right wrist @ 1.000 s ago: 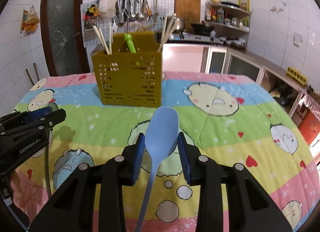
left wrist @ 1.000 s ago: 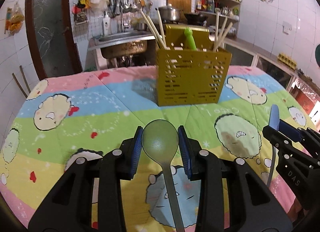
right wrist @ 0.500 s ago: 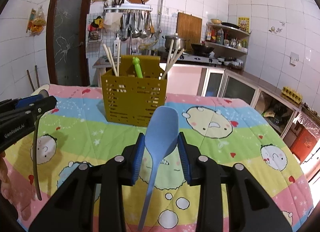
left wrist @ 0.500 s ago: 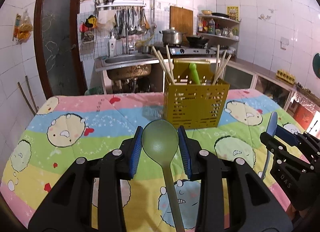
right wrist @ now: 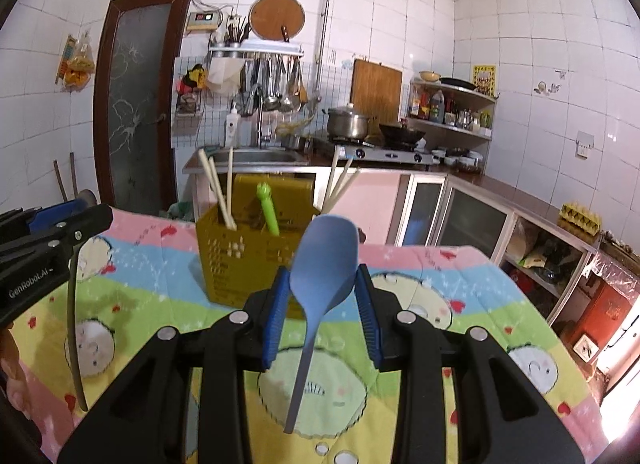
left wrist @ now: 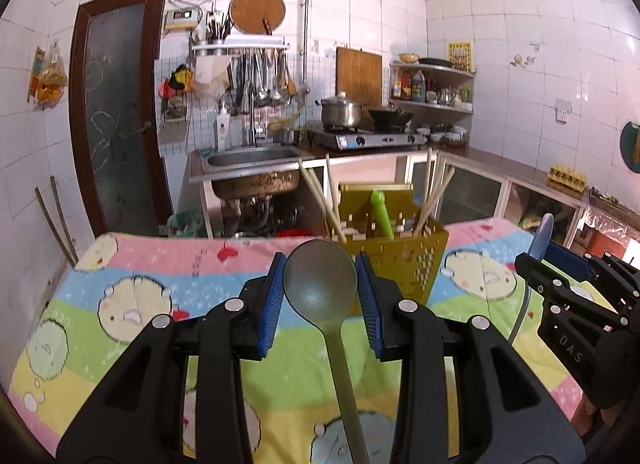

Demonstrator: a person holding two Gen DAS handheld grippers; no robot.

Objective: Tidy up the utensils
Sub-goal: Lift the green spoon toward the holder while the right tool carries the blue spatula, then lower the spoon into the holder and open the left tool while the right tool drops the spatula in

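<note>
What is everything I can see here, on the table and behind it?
Holder: one, mustard yellow, slotted, standing on the table.
Chopsticks: several, pale, upright in the holder's two outer sides.
Green utensil: one, upright in the holder's middle.
Grey-green spoon: one, bowl clamped in the left tongs, handle hanging down.
Blue spoon: one, bowl clamped in the right tongs, handle hanging down.
Tablecloth: one, striped pink, blue, green and yellow, cartoon faces.
Sink: one, steel, behind the table.
Pot: one, steel, on the stove.
Wok: one, dark, on the stove.
Left tongs: black, blue pads.
Right tongs: black, blue pads.
</note>
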